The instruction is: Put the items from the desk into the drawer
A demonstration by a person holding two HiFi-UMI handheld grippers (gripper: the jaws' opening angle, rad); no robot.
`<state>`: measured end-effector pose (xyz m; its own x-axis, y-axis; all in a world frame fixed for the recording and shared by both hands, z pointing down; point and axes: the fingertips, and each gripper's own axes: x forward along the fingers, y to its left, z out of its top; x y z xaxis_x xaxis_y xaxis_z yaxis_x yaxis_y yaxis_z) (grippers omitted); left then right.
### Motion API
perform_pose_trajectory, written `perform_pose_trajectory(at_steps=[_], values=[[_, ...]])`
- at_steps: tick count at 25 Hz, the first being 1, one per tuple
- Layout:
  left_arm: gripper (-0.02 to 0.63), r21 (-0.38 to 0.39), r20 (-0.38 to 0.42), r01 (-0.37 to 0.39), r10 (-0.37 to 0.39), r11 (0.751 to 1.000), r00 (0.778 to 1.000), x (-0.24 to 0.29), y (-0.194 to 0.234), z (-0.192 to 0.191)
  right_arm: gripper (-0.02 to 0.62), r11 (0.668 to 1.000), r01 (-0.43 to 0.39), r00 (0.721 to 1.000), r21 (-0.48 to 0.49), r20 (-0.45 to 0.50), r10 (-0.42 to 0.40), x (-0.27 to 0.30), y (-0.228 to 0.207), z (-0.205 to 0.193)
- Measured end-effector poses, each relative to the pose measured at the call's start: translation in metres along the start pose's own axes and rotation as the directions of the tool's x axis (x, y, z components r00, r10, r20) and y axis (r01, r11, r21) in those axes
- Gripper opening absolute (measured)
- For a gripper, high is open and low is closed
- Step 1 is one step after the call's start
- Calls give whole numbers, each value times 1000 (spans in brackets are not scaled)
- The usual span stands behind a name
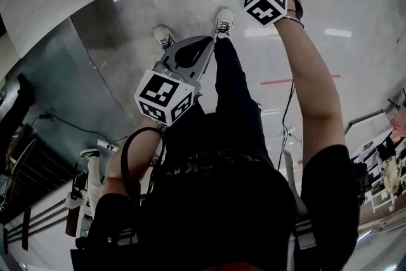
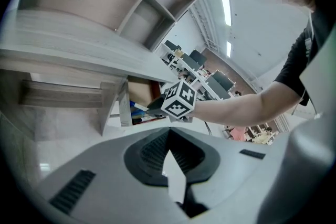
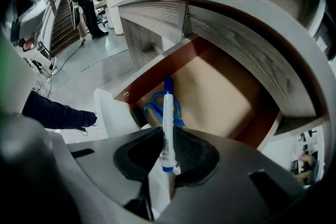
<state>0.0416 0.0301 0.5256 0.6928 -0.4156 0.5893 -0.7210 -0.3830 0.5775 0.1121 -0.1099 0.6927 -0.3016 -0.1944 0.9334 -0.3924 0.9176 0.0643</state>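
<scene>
The right gripper [image 3: 167, 140] has its fingers clamped on a marker [image 3: 167, 123], a white barrel with a blue cap. The capped end points away from the fingers and down into the open drawer [image 3: 226, 97]. The marker hangs above the drawer's tan floor and does not touch it. Its tip is over the end of the drawer nearest the white front panel [image 3: 113, 113].

A pair of blue-handled scissors [image 3: 155, 108] already lies in the drawer, close behind that panel and partly hidden by the marker and the fingers. The drawer is pulled out from under the grey wood-grain table [image 3: 236, 18], whose edge runs above it.

In the head view the right arm reaches forward, and its marker cube [image 1: 266, 0] sits at the drawer's near edge. The left gripper [image 1: 202, 47] is held lower and closer to the body, over the grey floor [image 1: 355, 3], well apart from the drawer. Its fingers are together at the tips with nothing between them. From the left gripper view, the right gripper's cube shows just in front of the open drawer.
</scene>
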Motion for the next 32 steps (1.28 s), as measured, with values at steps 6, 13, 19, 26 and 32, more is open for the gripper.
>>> perform_pose_trajectory(at_steps=[6, 13, 19, 26, 32], values=[[11, -16, -4, 0, 0, 1000, 1000, -2, -2, -4, 81, 1000, -4, 1000, 22, -15, 4, 5, -2, -6], [11, 7, 17, -8, 8, 1000, 1000, -5, 0, 9, 98, 999, 21, 1000, 41, -4, -21, -2, -7, -6], [11, 60, 55, -2, -2, 998, 999, -22, -8, 31, 18, 968, 50, 993, 245, 87, -74, -50, -14, -11], [11, 177, 101, 32, -51, 984, 994, -49, -25, 66, 18, 750, -161, 889, 642, 424, -172, -150, -33, 20], [11, 264, 129, 50, -87, 963, 988, -78, -41, 92, 18, 707, -253, 778, 660, 573, -257, -234, -15, 63]])
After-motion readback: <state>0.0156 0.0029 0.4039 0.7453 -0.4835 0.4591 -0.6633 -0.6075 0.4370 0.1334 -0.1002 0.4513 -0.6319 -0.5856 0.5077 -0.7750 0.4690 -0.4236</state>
